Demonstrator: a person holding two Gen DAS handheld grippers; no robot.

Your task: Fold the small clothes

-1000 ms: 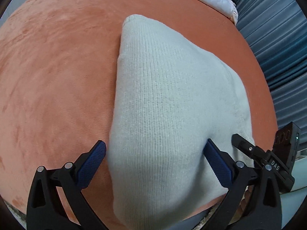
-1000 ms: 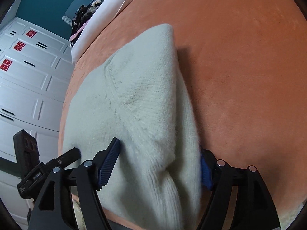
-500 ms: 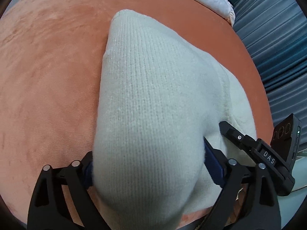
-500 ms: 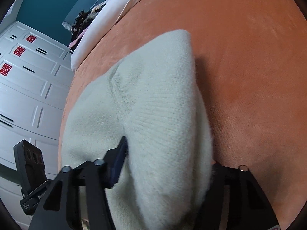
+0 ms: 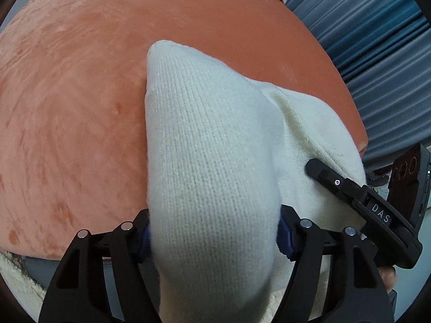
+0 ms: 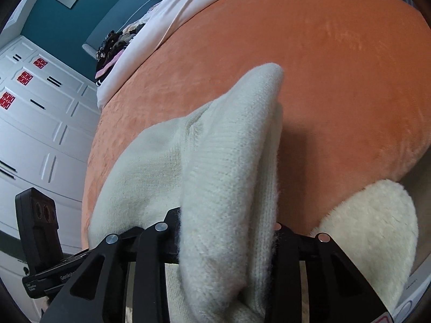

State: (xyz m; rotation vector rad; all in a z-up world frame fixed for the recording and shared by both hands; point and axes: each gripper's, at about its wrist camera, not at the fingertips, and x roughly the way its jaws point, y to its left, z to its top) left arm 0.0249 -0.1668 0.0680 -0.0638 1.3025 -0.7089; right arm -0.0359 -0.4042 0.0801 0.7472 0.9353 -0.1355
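Observation:
A cream knitted garment lies on the orange velvet surface. My left gripper is shut on its near left edge and holds that part bunched and raised. My right gripper is shut on the garment at its near right edge, also raised into a fold. The right gripper's black body shows in the left wrist view, touching the garment. The garment's far tip still rests on the surface.
White bedding and dark clothes lie at the far end. White cabinets stand on the left, blue curtains on the right. A fluffy cream rug lies below the near edge of the orange surface.
Both grippers have closed on the garment's near edge and lifted it; the cloth now bunches up between the fingers and both views have drawn back.

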